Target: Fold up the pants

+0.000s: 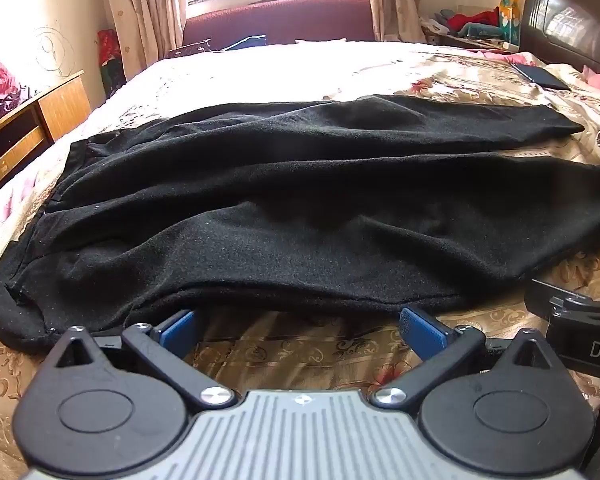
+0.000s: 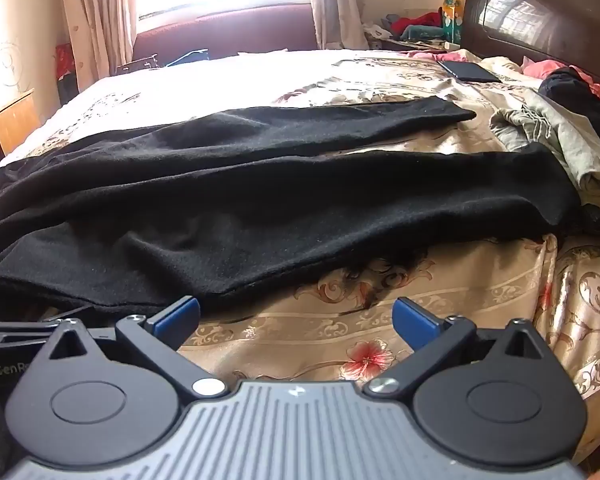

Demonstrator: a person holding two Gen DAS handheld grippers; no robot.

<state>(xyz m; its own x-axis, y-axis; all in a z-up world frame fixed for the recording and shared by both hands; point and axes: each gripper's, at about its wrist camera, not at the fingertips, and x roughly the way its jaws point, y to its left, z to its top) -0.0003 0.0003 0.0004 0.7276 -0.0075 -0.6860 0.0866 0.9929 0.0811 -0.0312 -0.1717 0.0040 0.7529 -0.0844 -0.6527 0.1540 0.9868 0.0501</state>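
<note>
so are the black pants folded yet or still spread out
Spread out. The black pants lie flat on the bed, both legs side by side with a strip of bedspread between them; no fold is visible.

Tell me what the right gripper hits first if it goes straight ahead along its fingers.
Probably the near hem of the black pants. The right gripper is open over bare bedspread, and the pants' lower edge lies just ahead, mostly before its left finger. Depth is unclear, so it might brush the bedspread first.

Black pants [image 1: 300, 200] lie on a beige bedspread [image 2: 420, 300] with gold scrollwork and red flowers (fingers [image 2: 414, 317] blue); headboard [image 2: 540, 20] dark brown, curtains [image 1: 140, 4] pale pink.
</note>
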